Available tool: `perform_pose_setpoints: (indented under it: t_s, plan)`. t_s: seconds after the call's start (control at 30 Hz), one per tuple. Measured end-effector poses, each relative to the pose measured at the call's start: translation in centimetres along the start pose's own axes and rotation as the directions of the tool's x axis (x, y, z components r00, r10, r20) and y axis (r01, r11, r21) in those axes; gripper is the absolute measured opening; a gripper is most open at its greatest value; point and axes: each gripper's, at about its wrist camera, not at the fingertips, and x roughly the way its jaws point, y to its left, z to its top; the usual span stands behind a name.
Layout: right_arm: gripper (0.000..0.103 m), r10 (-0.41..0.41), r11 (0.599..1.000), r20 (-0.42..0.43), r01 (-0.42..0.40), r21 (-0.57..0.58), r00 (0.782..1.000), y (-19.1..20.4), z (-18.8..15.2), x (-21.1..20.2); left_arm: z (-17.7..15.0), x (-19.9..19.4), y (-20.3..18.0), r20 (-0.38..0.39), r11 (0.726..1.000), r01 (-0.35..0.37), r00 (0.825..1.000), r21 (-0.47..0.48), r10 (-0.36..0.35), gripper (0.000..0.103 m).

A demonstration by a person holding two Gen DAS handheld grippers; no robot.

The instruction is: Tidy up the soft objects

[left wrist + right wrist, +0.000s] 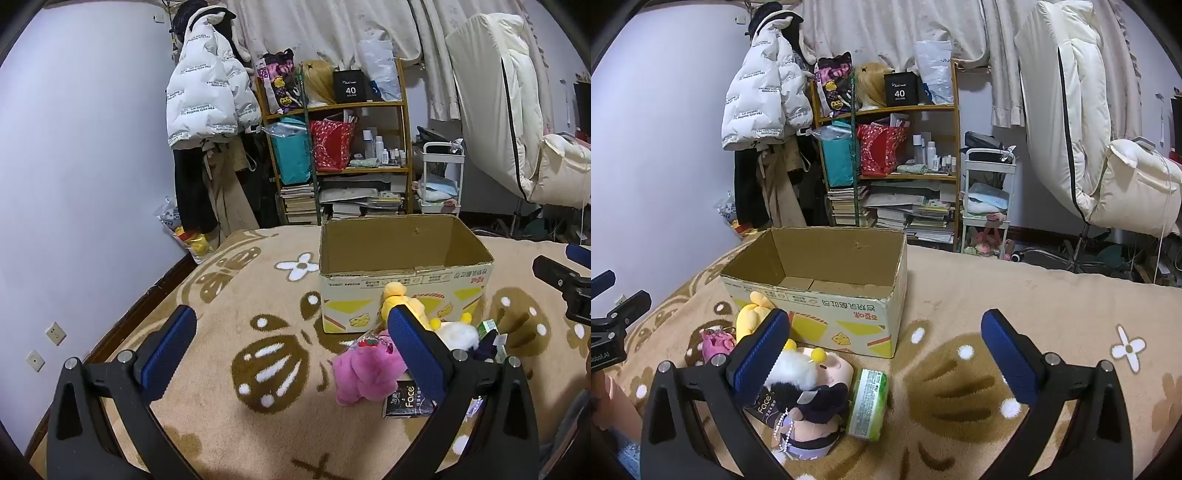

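Observation:
An open, empty cardboard box stands on the beige blanket; it also shows in the right wrist view. In front of it lie a yellow plush, a pink plush, a white fluffy plush and a dark-haired doll. My left gripper is open and empty, left of the pile. My right gripper is open and empty, just right of the pile. The right gripper also shows at the right edge of the left wrist view.
A dark "Face" packet and a green pack lie among the plush toys. A cluttered shelf, a hanging white jacket, a small white cart and a folded mattress stand behind the bed.

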Motion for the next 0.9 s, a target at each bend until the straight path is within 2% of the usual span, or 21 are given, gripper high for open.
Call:
perform_pose_setpoints:
  t_s: [0.9]
  plan:
    - [0.103,-0.002,1.0,0.0,0.002,-0.003,1.0,-0.08,0.01,-0.04,0.0,0.0,0.0,-0.003,1.0,0.006,1.0,-0.009,-0.006,0.102]
